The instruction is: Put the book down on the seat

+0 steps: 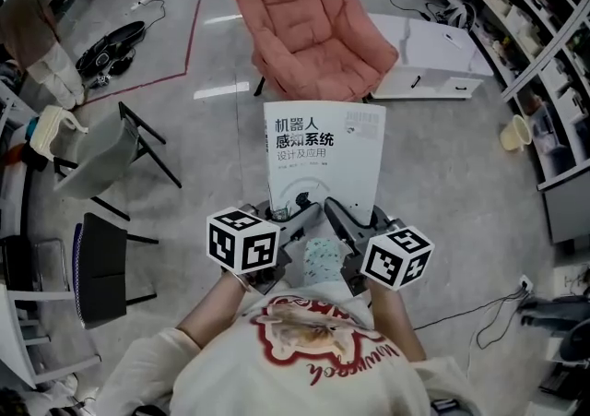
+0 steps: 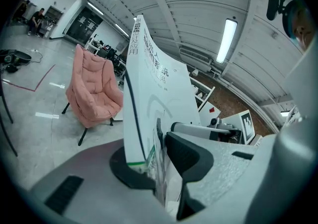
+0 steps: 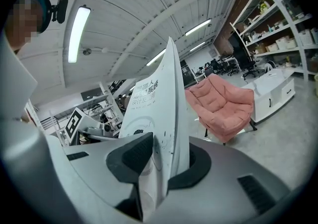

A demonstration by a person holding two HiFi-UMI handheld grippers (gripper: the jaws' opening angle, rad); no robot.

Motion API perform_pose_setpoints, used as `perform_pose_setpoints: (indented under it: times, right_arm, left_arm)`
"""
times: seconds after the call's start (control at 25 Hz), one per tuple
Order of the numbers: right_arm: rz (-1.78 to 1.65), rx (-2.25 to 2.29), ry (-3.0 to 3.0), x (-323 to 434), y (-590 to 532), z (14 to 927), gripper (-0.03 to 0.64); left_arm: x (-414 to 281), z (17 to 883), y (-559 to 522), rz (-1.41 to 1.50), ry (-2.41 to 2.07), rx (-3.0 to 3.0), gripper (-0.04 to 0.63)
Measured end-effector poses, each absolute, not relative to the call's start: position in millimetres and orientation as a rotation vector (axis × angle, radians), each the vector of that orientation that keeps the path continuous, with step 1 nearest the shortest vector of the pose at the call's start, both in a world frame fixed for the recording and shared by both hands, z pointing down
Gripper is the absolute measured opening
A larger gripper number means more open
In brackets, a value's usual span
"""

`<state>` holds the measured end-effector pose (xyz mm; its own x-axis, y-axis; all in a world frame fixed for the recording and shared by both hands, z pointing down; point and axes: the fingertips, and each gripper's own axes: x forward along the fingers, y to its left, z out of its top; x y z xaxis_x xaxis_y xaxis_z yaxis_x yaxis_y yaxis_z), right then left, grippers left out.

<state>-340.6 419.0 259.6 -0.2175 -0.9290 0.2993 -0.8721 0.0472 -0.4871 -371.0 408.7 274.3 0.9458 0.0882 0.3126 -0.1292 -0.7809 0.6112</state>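
A grey floor [image 1: 442,156] fills most of the head view, and at the top centre of that frame a pink padded armchair [image 1: 309,22] is seen on dark legs, its seat bare. Below it, in the middle of the frame and well apart from the chair, the book [image 1: 323,156] is held up in the air with its cover facing the camera. The cover is white, with large dark characters across the top, a smaller green line beneath them and a faint grey circular graphic lower down. In the two gripper views the book is seen almost edge-on, rising from the jaws with its pages slightly bowed, and the pink chair is visible behind it. The lower left part of the book is clamped by the left gripper [image 1: 277,219], whose dark pads are pressed against both faces of the book. The lower right part is clamped in the same way by the right gripper [image 1: 355,220]. A black-and-white marker cube [image 1: 242,241] is carried on the left gripper, and a second cube [image 1: 396,257] on the right one.
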Motion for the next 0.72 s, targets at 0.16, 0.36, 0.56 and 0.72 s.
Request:
perform_pose_setpoints:
  times: [0.16, 0.36, 0.56, 0.72]
  right_arm:
    - [-0.892, -1.891, 2.217, -332, 409, 280, 0.086]
    - [-0.873, -1.884, 2.244, -279, 354, 272, 0.086]
    - [-0.868, -1.883, 2.255, -211, 304, 270, 0.086]
    - [-0.864, -1.878, 2.263, -156, 273, 266, 0.086]
  left_arm:
    - [-363, 294, 398, 0.417, -0.041, 2.435, 0.071]
    - [-310, 288, 344, 0.391, -0.057, 2.443, 0.071]
    - [-241, 286, 295, 0.381, -0.066, 2.445, 0.071]
    - [-186, 281, 264, 0.373, -0.074, 2.450, 0.071]
